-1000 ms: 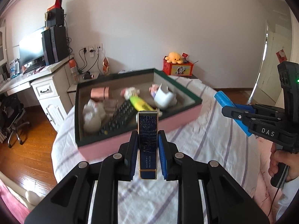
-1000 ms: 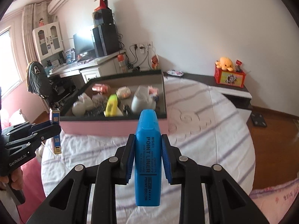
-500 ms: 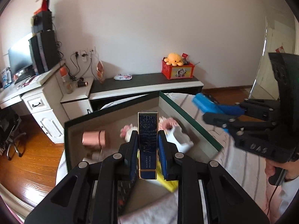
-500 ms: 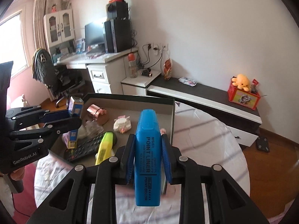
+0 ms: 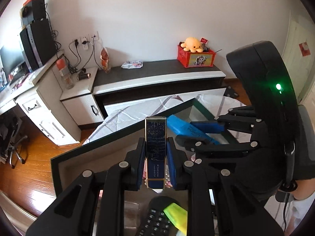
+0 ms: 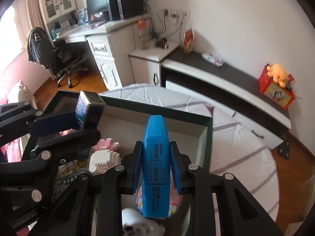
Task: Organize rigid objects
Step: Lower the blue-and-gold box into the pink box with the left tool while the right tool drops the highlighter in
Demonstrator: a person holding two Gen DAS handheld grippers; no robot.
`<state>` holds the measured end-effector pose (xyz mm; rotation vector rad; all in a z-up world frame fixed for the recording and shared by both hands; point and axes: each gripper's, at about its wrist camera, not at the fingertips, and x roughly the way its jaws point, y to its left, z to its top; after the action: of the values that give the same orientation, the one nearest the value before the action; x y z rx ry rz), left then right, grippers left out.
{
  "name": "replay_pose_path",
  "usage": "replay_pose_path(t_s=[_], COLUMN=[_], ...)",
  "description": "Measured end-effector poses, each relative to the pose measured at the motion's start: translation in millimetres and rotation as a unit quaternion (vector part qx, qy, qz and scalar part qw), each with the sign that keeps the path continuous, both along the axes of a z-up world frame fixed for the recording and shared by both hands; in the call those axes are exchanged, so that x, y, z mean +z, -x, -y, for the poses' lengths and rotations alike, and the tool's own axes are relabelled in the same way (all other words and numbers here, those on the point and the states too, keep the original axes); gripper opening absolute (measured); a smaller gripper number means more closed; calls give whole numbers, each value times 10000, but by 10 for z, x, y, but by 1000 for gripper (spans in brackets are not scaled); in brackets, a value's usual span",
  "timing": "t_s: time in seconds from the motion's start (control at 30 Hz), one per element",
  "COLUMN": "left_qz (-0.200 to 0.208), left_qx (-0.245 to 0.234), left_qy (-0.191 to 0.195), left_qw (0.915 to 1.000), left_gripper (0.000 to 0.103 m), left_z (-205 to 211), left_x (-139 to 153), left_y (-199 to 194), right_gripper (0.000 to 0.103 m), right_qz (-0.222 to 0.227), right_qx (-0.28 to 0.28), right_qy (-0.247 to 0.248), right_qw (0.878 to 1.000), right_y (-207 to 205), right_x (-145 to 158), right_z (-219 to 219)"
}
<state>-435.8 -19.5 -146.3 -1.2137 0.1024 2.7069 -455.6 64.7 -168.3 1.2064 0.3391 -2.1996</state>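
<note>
My left gripper (image 5: 155, 157) is shut on a dark blue box with gold edges (image 5: 155, 137) and holds it over the open storage box (image 5: 82, 149). My right gripper (image 6: 156, 163) is shut on a blue highlighter (image 6: 155, 157) marked POINT LINER, also over the storage box (image 6: 161, 114). The two grippers are close together side by side. The highlighter (image 5: 183, 127) shows in the left wrist view, and the dark blue box (image 6: 88, 108) shows in the right wrist view.
Inside the box lie a black remote (image 5: 155, 222), a yellow highlighter (image 5: 177, 214), pink and white block toys (image 6: 104, 155) and a white object (image 6: 137, 226). The box stands on a round table with a striped cloth (image 6: 236, 137). A low cabinet (image 5: 157, 78) runs along the wall.
Both grippers have moved forward from in front of the storage box to above its inside, carrying their objects. They have come closer together.
</note>
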Motion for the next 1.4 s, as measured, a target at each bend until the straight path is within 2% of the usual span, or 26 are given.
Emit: replay_pose_path(t_s=[0.17, 0.27, 0.4, 0.5, 0.63, 0.7, 0.77, 0.93, 1.2, 1.23, 1.3, 1.37, 1.4], left_qz=[84, 141, 177, 296, 439, 504, 629, 942, 813, 790, 811, 754, 690], left_qx=[60, 161, 263, 256, 192, 159, 203, 416, 503, 520, 554, 569, 559], left_qy=[9, -99, 60, 22, 4, 99, 178, 189, 571, 605, 547, 630, 677], left_qw=[9999, 9997, 9995, 9992, 9989, 9986, 9977, 9945, 9938, 9937, 9937, 9935, 9937], left_gripper=[20, 20, 20, 20, 20, 20, 20, 21, 24, 27, 42, 65, 67], left_z=[74, 151, 185, 195, 112, 51, 32, 115, 43, 36, 49, 33, 36], left_x=[-96, -108, -168, -241, -310, -333, -372, -505, -499, -489, -463, -433, -419], left_y=[60, 68, 56, 54, 50, 49, 65, 84, -2, -7, -15, -64, -79], right_gripper=[27, 27, 27, 27, 25, 25, 25, 25, 25, 25, 27, 30, 32], right_qz=[382, 695, 730, 850, 540, 512, 310, 207, 132, 120, 87, 5, -50], right_qx=[59, 140, 203, 201, 164, 217, 228, 202, 158, 152, 126, 82, 2], right_qy=[-152, 5, -131, -170, -705, -738, -985, -1015, -925, -925, -878, -866, -884], right_qw=[9991, 9975, 9970, 9960, 9959, 9957, 9944, 9944, 9955, 9955, 9960, 9962, 9961], right_y=[79, 103, 92, 91, 39, -2, -63, -94, -85, -89, -99, -118, -124], right_x=[-125, -166, -216, -282, -291, -274, -269, -240, -217, -213, -197, -174, -167], right_z=[76, 108, 186, 191, 151, 142, 157, 145, 158, 160, 146, 133, 120])
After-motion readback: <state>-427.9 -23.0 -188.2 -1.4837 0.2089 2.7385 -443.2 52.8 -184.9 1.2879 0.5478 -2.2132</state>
